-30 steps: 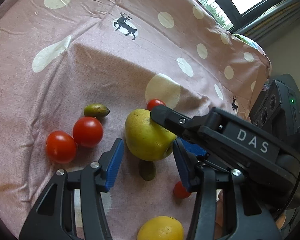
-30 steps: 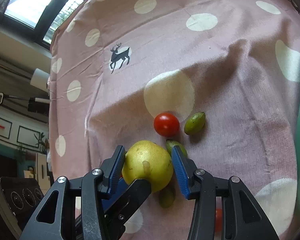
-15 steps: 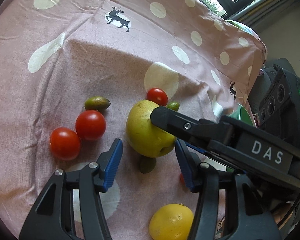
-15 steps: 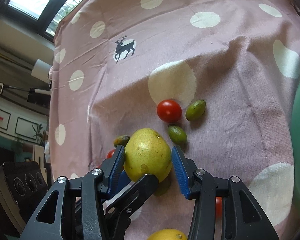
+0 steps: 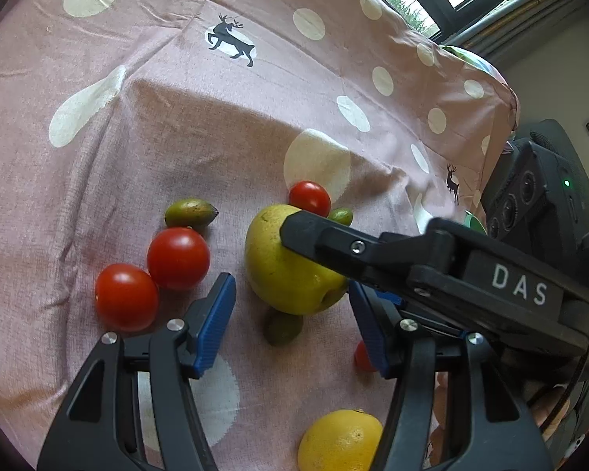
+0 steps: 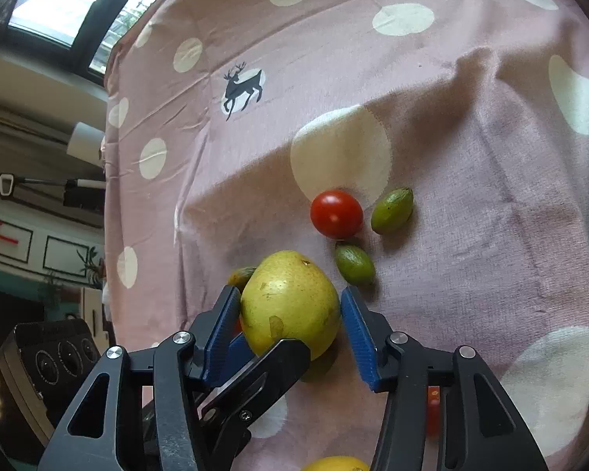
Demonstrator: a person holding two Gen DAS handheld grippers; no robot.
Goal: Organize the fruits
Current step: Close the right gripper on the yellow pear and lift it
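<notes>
Now I am holding my right gripper (image 6: pixel 290 327) around the pear (image 6: pixel 290 310), its jaws just opening and not squeezing, while my left gripper (image 5: pixel 290 310), open, is waiting beside it mid-cloth.

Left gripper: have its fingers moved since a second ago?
Yes. The left gripper's fingers have just been opening, spreading outward from the pear between them.

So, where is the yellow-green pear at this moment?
In the right wrist view the pear lies on the pink cloth between the right gripper's blue pads, below the red tomato.
</notes>
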